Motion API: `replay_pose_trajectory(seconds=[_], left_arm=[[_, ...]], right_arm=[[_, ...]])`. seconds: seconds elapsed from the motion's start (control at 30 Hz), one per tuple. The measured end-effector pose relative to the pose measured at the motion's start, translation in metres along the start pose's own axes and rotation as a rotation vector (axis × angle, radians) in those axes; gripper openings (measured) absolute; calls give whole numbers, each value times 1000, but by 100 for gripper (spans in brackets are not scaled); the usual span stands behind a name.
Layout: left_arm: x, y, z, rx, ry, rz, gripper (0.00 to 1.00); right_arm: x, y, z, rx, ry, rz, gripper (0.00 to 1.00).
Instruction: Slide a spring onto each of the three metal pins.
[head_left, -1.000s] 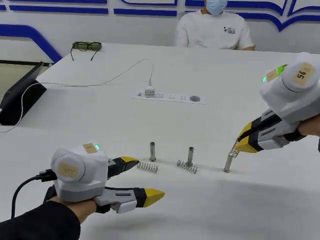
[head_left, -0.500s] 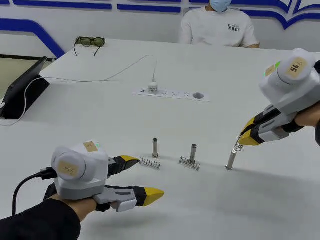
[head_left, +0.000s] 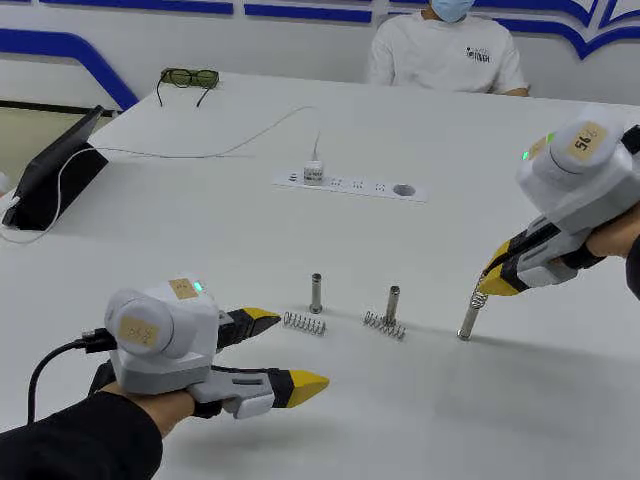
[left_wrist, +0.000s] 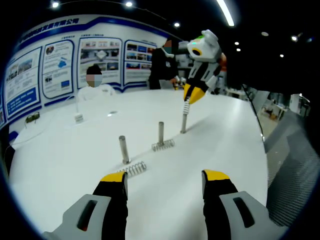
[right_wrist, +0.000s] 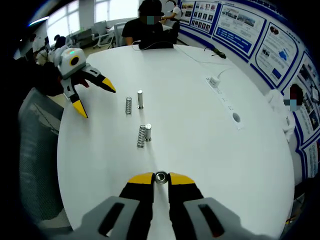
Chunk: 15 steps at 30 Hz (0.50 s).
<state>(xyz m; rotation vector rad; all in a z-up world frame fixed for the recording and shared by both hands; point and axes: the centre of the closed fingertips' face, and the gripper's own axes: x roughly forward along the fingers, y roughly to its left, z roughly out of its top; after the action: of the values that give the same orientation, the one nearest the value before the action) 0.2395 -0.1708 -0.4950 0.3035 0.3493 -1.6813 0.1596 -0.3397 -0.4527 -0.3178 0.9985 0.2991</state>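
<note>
Three metal pins stand upright in a row on the white table: the left pin (head_left: 316, 293), the middle pin (head_left: 392, 304) and the right pin (head_left: 467, 322). One loose spring (head_left: 304, 322) lies by the left pin and another loose spring (head_left: 385, 325) by the middle pin. My right gripper (head_left: 487, 288) is shut on a third spring (head_left: 478, 297), whose lower end meets the right pin's top. In the right gripper view that held spring (right_wrist: 161, 177) shows as a ring between the shut tips (right_wrist: 161, 179). My left gripper (head_left: 285, 350) hovers open at the front left, short of the left pin (left_wrist: 123, 149).
A power strip (head_left: 350, 186) with a white plug and cable lies mid-table. Sunglasses (head_left: 190, 76) rest at the far left, and a black device (head_left: 50, 170) sits at the left edge. A person (head_left: 447, 50) sits at the far side.
The head camera has shifted a little. The right gripper has edged the held spring closer onto the right pin's top. The left gripper stays open in place.
</note>
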Motion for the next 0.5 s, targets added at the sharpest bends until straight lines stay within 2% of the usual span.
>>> replay_pose_trajectory(seconds=[0.5], left_arm=[[1,-1,-1,2,4,-7,61]], right_arm=[[17,1,-9,21,35,30,12]])
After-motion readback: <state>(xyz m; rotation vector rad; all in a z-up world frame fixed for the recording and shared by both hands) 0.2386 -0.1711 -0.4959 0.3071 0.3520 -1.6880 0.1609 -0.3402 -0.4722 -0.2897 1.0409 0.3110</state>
